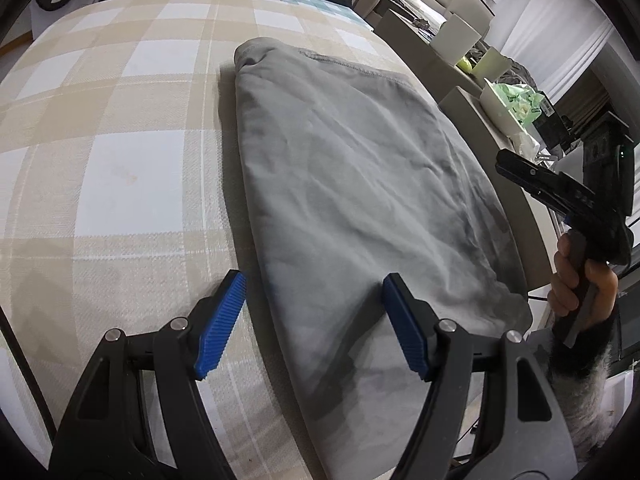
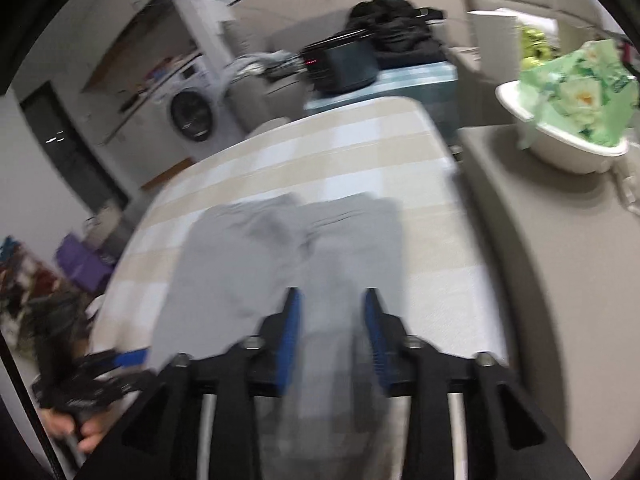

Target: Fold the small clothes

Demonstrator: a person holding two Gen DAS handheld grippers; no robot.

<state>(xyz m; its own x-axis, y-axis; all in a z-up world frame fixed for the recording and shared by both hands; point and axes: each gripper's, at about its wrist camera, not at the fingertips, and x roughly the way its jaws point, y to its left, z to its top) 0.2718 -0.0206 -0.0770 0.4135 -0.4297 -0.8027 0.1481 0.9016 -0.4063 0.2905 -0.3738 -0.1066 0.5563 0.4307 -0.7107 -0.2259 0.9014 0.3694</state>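
Observation:
A grey garment (image 1: 352,184) lies flat on the checked beige and white table (image 1: 120,152), folded lengthwise, its hem at the far end. My left gripper (image 1: 314,300) is open and empty, low over the garment's near left edge. The right gripper shows at the right in the left wrist view (image 1: 560,188), held up off the table's edge by a hand. In the blurred right wrist view, my right gripper (image 2: 332,312) is open and empty above the grey garment (image 2: 280,260). The left gripper shows at the lower left in that view (image 2: 100,372).
A white bowl with green packets (image 2: 568,120) sits on the beige surface at the right. A dark appliance (image 2: 344,68) and black clothes (image 2: 396,24) stand beyond the table's far end. A washing machine (image 2: 192,112) is at the back left.

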